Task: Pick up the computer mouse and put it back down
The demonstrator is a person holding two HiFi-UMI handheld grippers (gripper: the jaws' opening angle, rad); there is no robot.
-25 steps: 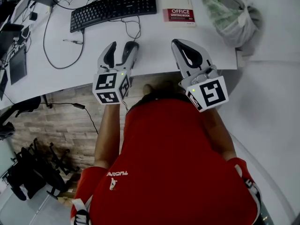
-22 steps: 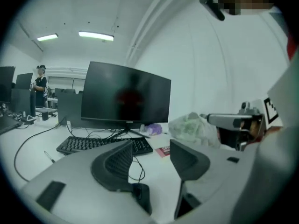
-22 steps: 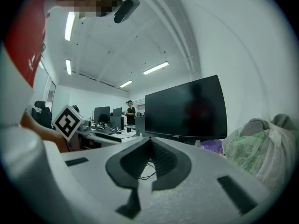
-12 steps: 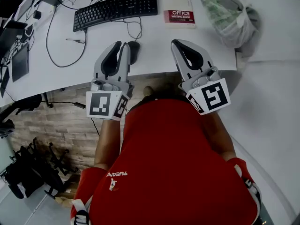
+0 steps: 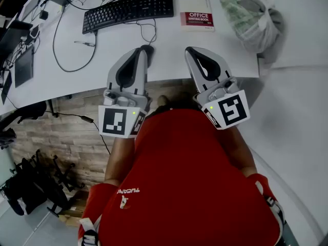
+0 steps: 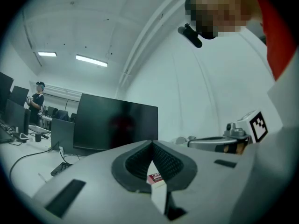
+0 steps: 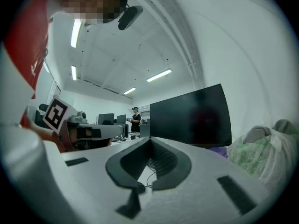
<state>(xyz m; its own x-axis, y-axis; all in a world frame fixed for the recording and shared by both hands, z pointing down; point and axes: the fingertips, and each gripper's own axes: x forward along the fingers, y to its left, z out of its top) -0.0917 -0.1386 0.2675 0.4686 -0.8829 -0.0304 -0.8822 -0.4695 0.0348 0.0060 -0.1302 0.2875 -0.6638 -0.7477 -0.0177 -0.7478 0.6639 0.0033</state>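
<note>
While my left gripper [image 5: 142, 51] hangs with jaws pressed together on nothing, the mouse [image 5: 149, 49] lies on the desk [image 5: 102, 55] just past its tips, lengthwise away from me, cable end toward the keyboard [image 5: 128, 9]. My right gripper [image 5: 189, 50] is closed too, empty.

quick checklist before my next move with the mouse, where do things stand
1. Mouse set down: ok. The computer mouse lies on the white desk, near its front edge.
2. Left gripper free: ok. Its jaws have just been closing and now meet, with nothing between them.
3. Right gripper free: ok. Jaws together, empty.
4. Room around the mouse: ok. The keyboard and the book lie further back, apart from it.
5. Mouse sitting flat: cannot tell. The left gripper's tip hides part of it in the head view.
</note>
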